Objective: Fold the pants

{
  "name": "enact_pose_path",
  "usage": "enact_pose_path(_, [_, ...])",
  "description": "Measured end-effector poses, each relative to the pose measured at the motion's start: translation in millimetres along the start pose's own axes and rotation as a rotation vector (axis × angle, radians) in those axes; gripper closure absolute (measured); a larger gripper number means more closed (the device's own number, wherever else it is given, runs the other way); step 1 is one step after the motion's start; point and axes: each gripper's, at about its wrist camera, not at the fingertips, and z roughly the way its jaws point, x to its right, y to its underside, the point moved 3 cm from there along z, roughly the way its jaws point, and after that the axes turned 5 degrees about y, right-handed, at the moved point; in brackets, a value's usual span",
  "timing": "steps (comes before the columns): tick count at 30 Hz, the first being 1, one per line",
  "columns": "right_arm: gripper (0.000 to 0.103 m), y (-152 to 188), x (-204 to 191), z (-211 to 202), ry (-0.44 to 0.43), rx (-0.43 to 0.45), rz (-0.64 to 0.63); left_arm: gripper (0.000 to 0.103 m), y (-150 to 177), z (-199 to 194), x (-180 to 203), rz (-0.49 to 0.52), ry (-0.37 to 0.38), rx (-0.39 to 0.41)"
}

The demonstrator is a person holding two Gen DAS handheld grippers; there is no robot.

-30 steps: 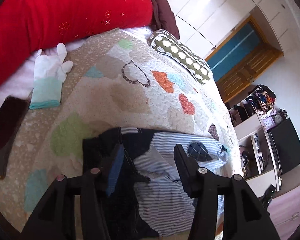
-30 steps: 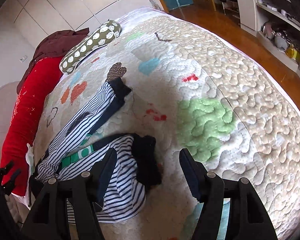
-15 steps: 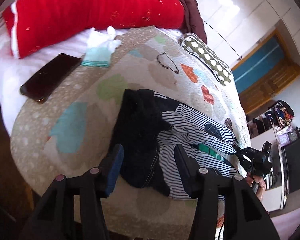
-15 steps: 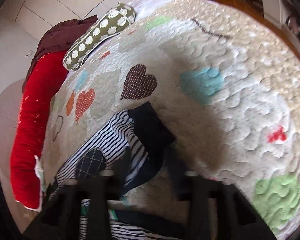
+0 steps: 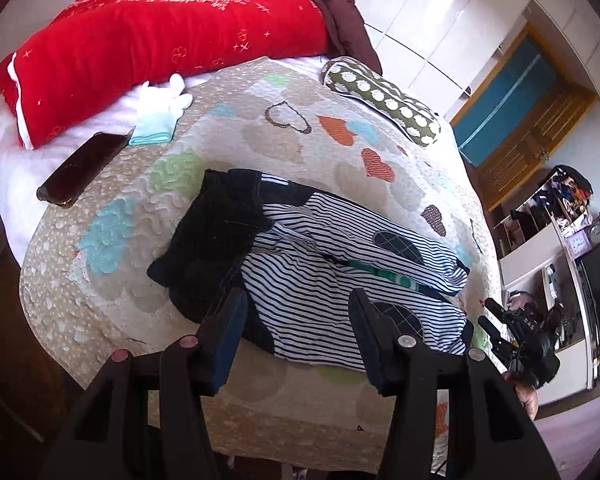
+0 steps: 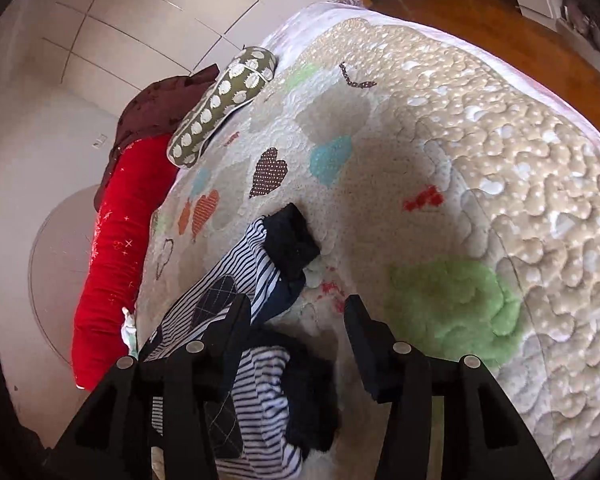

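Pants (image 5: 324, 264), striped navy and white with a dark waistband end and dark cuffs, lie spread on the heart-patterned quilt (image 5: 228, 132) of the bed, and between our two views we get them from opposite ends. From the left wrist we see the whole garment: the dark waistband part toward the left, both legs running away to the right, one lying above the other with a strip of green showing between them. Our left gripper (image 5: 298, 344) hangs above the near edge of the pants with its jaws standing apart and nothing pinched between them; we cannot tell whether its fingers touch the cloth. Only this view shows the red pillow's (image 5: 160, 44) full length, a dark phone (image 5: 84, 168) near the bed's edge, a white and pale green glove (image 5: 160, 116) beside it, and, far right, our right gripper (image 5: 494, 326) held in a hand (image 5: 526, 396). From the right wrist we see what the other view hides: the dark cuff (image 6: 290, 240) of one leg lying flat on the quilt and the second leg bunched just below the gripper. The right gripper (image 6: 296, 330) has its jaws opening, one finger (image 6: 230, 334) over the striped cloth, with no cloth pinched between them. A spotted green cushion (image 6: 224, 104) appears in both views.
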Motion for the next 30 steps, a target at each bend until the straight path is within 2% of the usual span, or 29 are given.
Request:
enact_pose_path(4, [0.049,24,4,-27,-0.039,0.026,-0.011,0.052,7,-9,19,0.061,-0.036,0.022])
enact_pose_path(7, [0.043,43,11,-41,-0.055,0.048,-0.003,0.051,12,-20,32,0.124,-0.052,0.032])
enact_pose_path(9, [0.043,53,18,-48,-0.063,0.063,0.013,0.051,9,-28,39,0.167,-0.052,0.044])
enact_pose_path(12, [0.041,65,34,-55,-0.063,0.079,0.073,0.043,0,-36,36,0.186,-0.031,0.071])
enact_pose_path(15, [0.041,74,46,-59,-0.044,0.086,0.13,0.042,-4,-37,25,0.176,0.003,0.075])
enact_pose_path(18, [0.04,82,47,-61,0.001,0.083,0.145,0.042,-5,-27,6,0.162,-0.002,0.069])
enact_pose_path(24, [0.04,96,29,-57,0.076,0.036,0.089,0.042,-8,9,-56,0.034,-0.037,-0.008])
enact_pose_path(30, [0.04,96,12,-43,0.117,0.029,0.029,0.042,-11,35,-94,-0.051,-0.053,-0.052])
